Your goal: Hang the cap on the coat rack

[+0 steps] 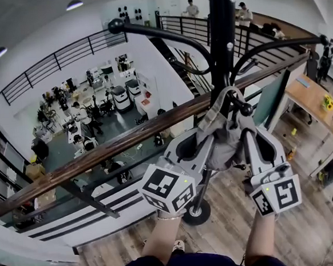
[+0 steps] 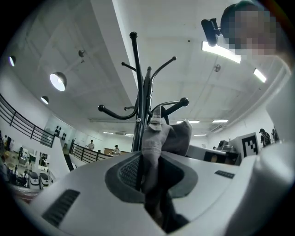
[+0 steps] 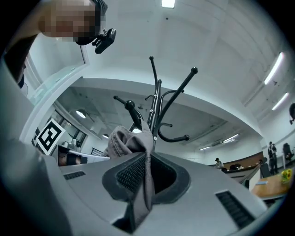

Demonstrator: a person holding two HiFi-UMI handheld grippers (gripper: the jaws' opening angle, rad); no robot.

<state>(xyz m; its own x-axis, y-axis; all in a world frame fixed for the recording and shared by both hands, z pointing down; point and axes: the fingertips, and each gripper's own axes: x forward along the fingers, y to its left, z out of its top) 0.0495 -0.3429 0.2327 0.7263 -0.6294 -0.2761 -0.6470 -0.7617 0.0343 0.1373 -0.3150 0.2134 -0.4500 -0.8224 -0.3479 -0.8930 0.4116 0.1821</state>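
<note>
A grey cap (image 1: 225, 135) hangs bunched between my two grippers, close against the black pole of the coat rack (image 1: 223, 39). Its strap loop sits right by a short ball-tipped hook (image 1: 245, 110); I cannot tell whether it rests on the hook. My left gripper (image 1: 206, 139) is shut on the cap's left side, my right gripper (image 1: 247, 134) on its right. In the left gripper view the cap (image 2: 159, 138) is pinched in my left gripper (image 2: 150, 171) below the rack (image 2: 139, 87). The right gripper view has cap fabric (image 3: 125, 140) clamped in my right gripper (image 3: 147, 174), with the rack (image 3: 159, 106) just beyond it.
A wooden handrail (image 1: 99, 152) on a glass balustrade runs behind the rack, with a drop to a lower floor full of machines and people. The rack's round base (image 1: 197, 213) stands on wood flooring. A wooden table (image 1: 313, 102) is at the right.
</note>
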